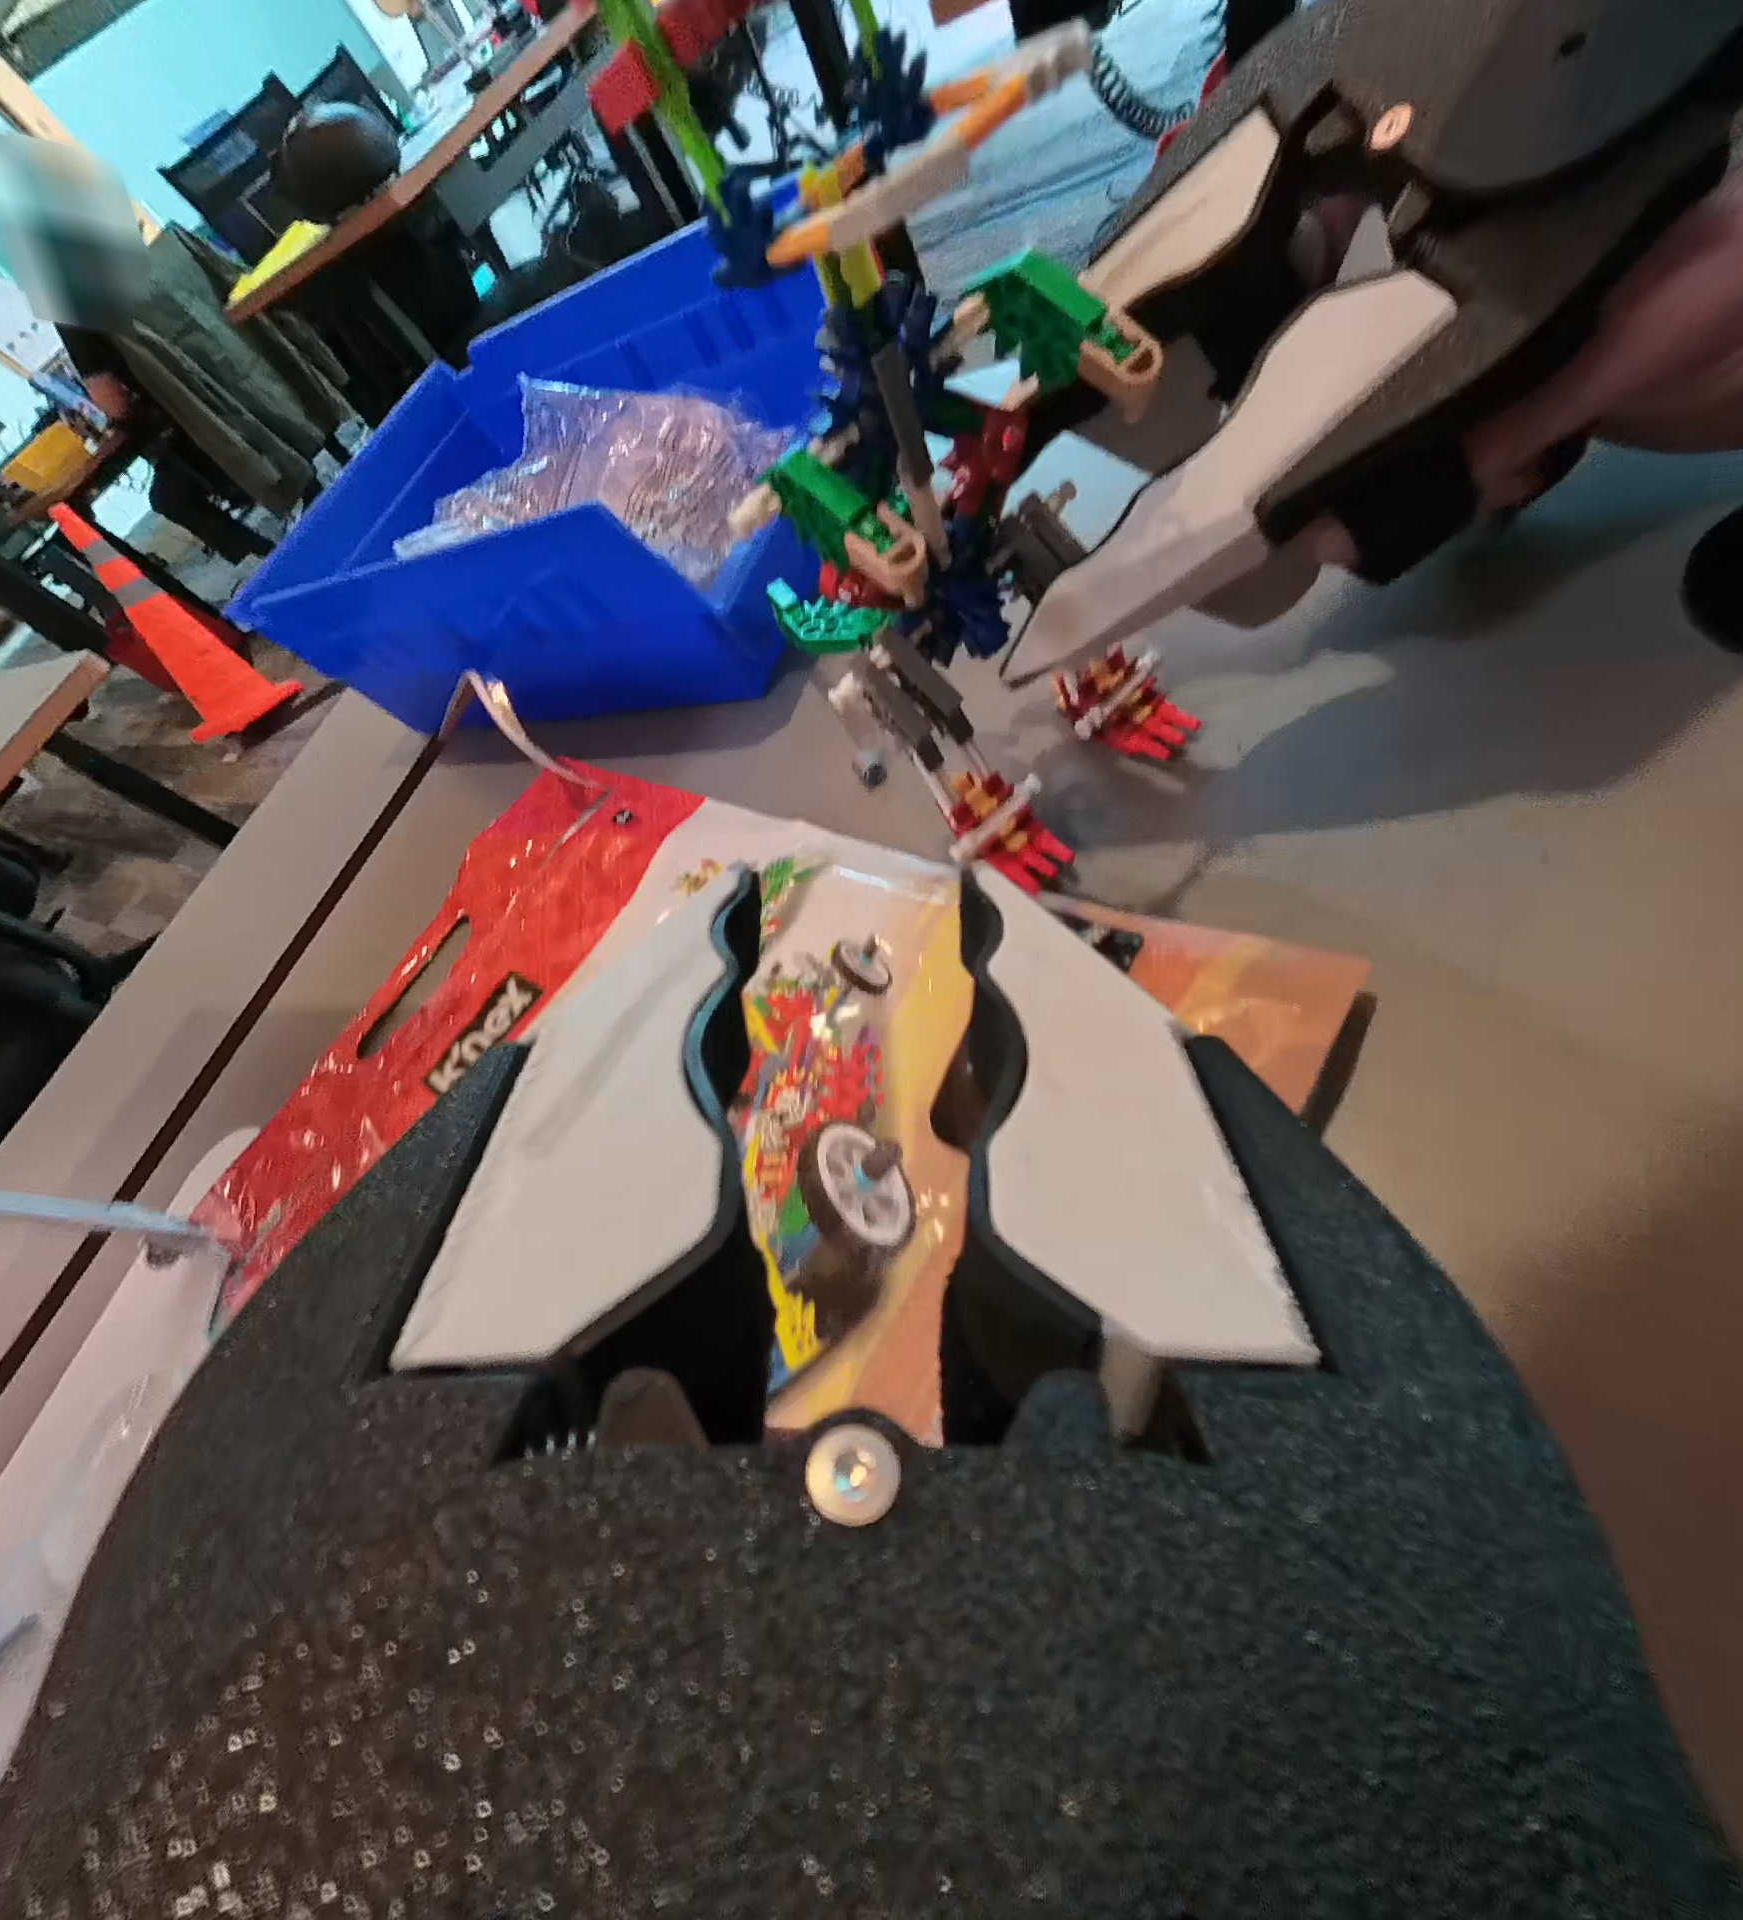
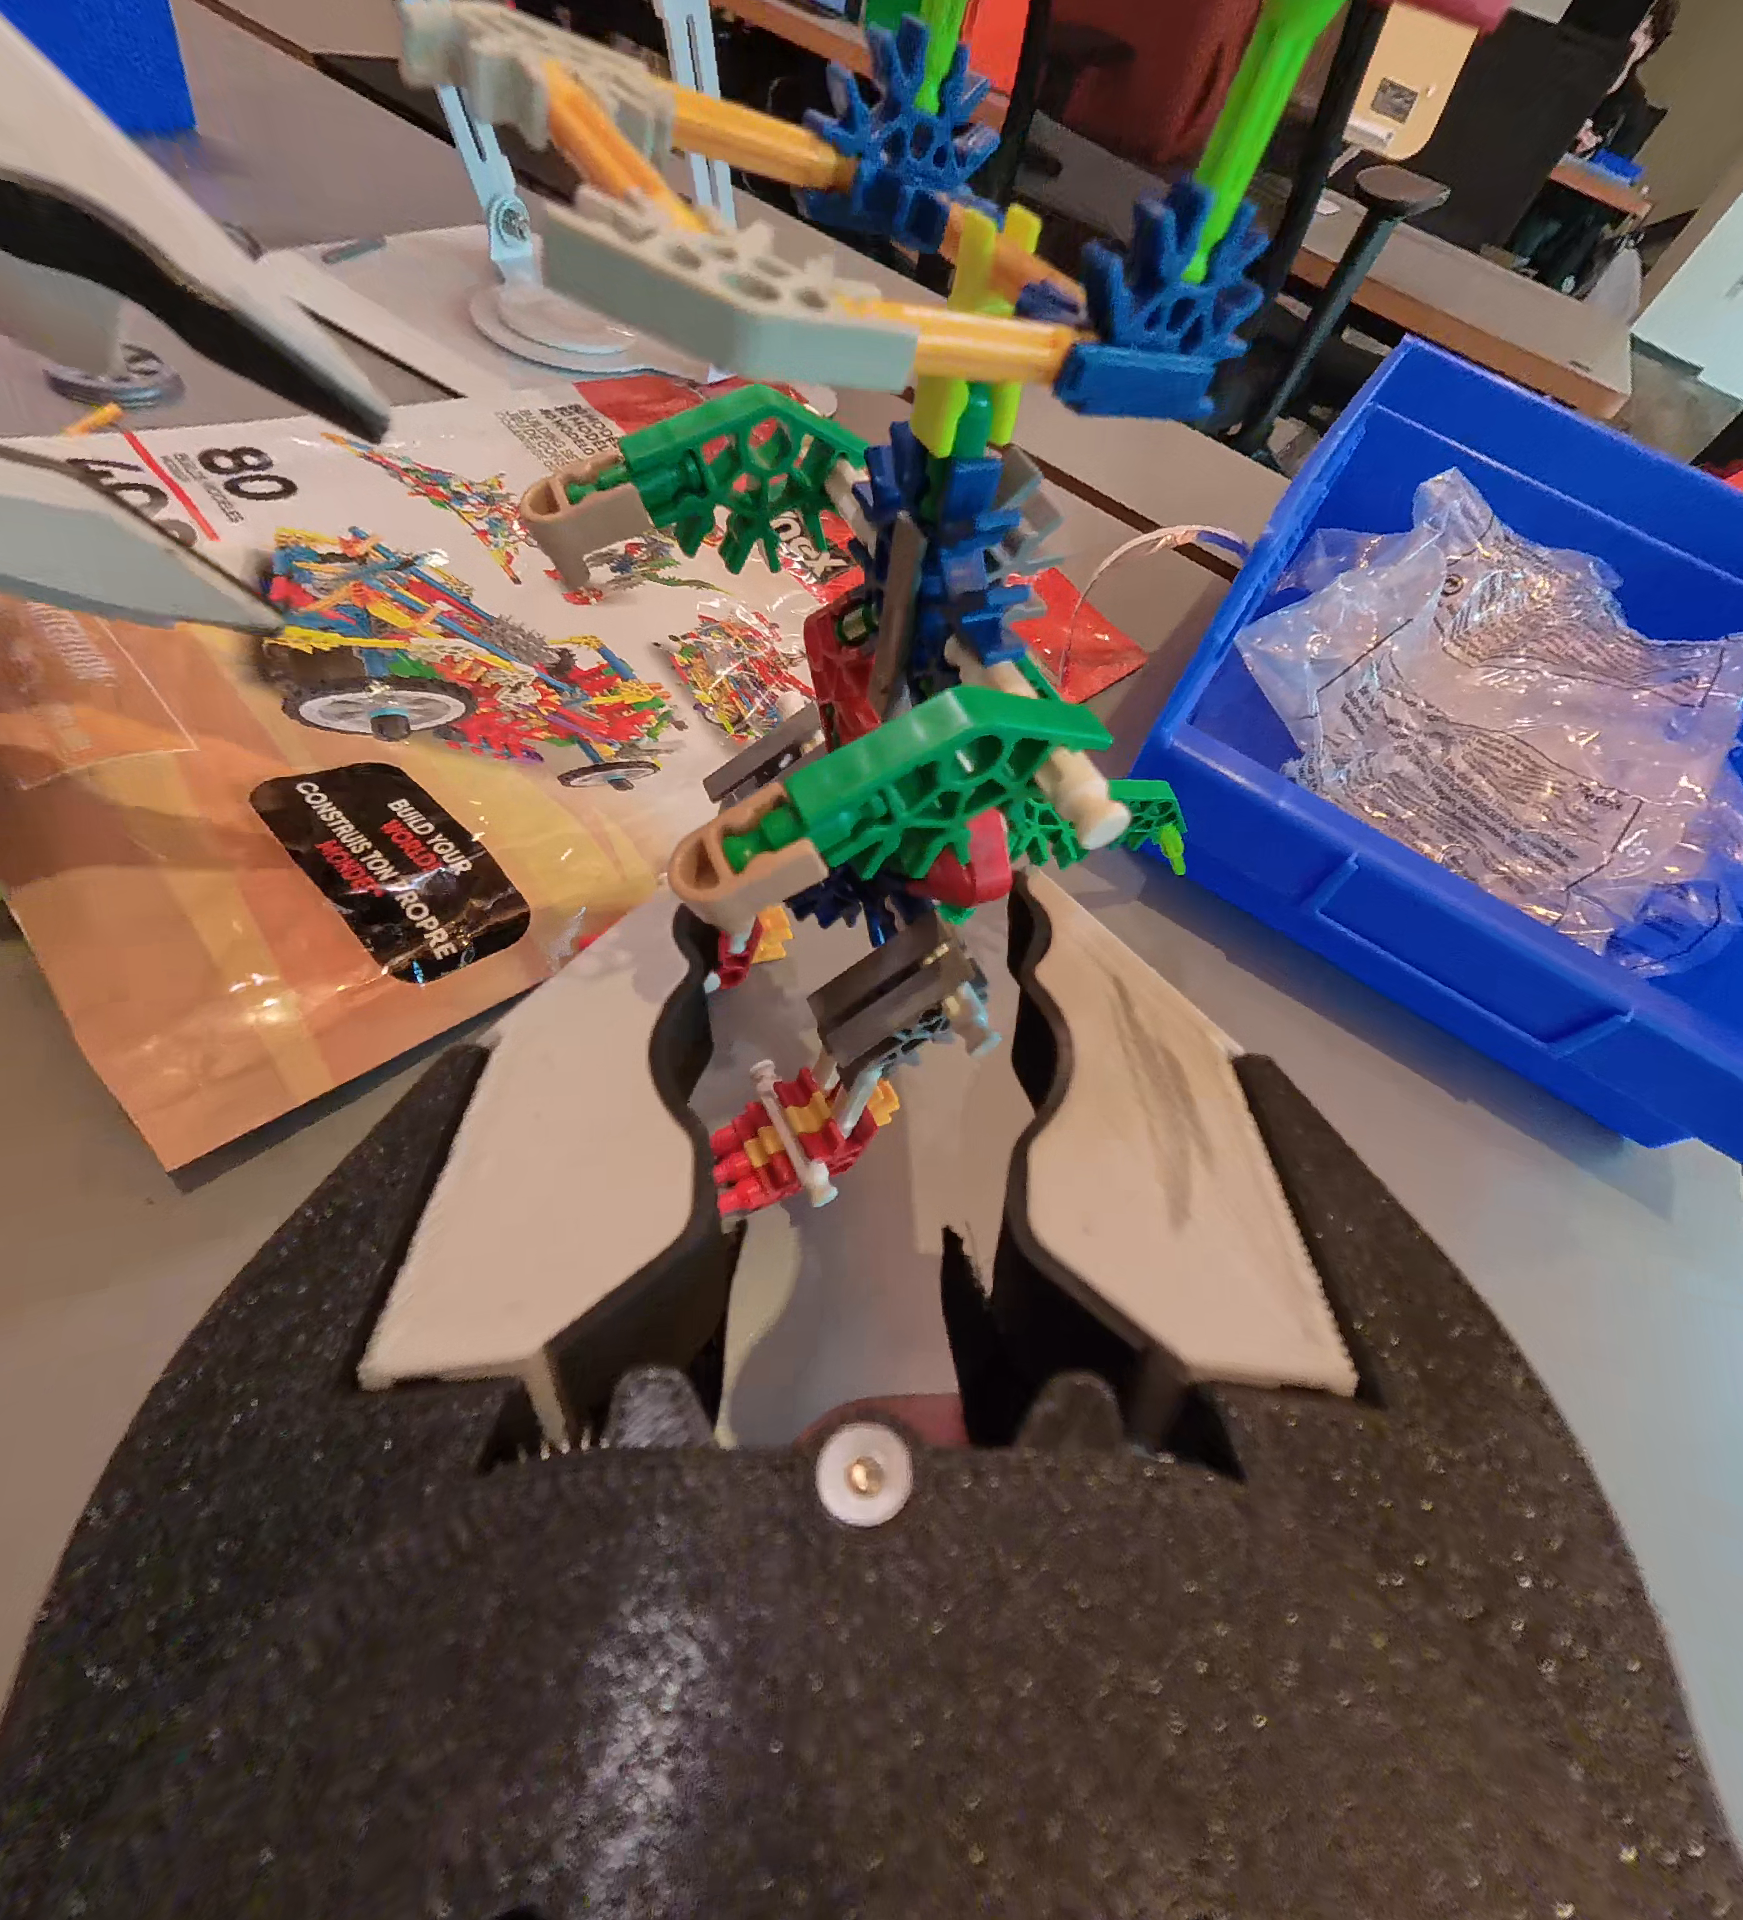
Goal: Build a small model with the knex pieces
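Observation:
A rod-and-connector toy model of green, blue, yellow and red pieces stands upright on the grey table on red-and-yellow feet. My right gripper is open, its jaws on either side of the model's lower part; I cannot tell if they touch it. It also shows in the left wrist view, beside the model. My left gripper is open and empty, low over a flat printed plastic bag. In the right wrist view it hovers over the bag.
A blue bin holding a crumpled clear bag stands right of the model, also seen in the left wrist view. A white clamp stand is behind the printed bag. An orange cone stands on the floor past the table edge.

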The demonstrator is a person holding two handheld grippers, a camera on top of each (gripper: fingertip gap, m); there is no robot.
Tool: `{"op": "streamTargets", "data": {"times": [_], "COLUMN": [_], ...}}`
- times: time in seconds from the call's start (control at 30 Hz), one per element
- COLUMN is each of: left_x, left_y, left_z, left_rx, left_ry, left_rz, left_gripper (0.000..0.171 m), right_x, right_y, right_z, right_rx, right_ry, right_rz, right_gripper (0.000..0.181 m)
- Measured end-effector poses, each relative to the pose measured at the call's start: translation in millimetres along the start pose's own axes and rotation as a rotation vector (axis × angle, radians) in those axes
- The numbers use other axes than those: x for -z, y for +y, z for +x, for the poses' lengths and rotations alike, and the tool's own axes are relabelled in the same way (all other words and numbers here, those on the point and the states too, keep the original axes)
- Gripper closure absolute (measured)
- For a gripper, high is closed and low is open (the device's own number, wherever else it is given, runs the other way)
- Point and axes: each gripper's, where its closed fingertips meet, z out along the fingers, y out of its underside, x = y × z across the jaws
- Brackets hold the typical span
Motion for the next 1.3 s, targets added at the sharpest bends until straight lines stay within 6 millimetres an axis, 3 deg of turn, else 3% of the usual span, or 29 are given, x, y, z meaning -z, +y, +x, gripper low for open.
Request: {"op": "streamTargets", "data": {"times": [0.2,0.33,0.43,0.53,0.63,0.7,0.83,0.93,1.1,1.3], "left_x": [41,68,84,90,85,79,66,62,65,66], "left_y": [33,66,86,104,123,132,147,156,163,164], "left_z": [-14,-38,-58,-71,-77,-78,-74,-69,-66,-58], "left_rx": [0.062,0.085,0.094,0.106,0.095,0.087,0.095,0.096,0.107,0.085], "left_ry": [-0.081,-0.162,-0.203,-0.198,-0.165,-0.14,-0.057,-0.006,0.036,0.082], "left_rz": [-0.059,-0.132,-0.172,-0.205,-0.255,-0.278,-0.315,-0.332,-0.361,-0.366], "left_gripper": [0.135,0.134,0.134,0.135,0.135,0.134,0.134,0.142,0.148,0.163], "right_x": [11,35,52,56,34,5,-49,-76,-91,-91], "right_y": [3,12,8,-25,-63,-74,-76,-60,-29,-30], "right_z": [2,0,-22,-64,-108,-120,-130,-132,-146,-147], "right_rx": [-0.012,-0.04,-0.034,-0.008,0.004,0.039,0.123,0.154,0.198,0.184], "right_ry": [0.036,0.076,0.017,-0.132,-0.276,-0.27,-0.252,-0.259,-0.307,-0.326], "right_rz": [-0.023,-0.067,-0.055,0.071,0.182,0.167,0.088,-0.017,-0.142,-0.136], "right_gripper": [0.126,0.125,0.129,0.14,0.139,0.137,0.135,0.133,0.132,0.137]}}
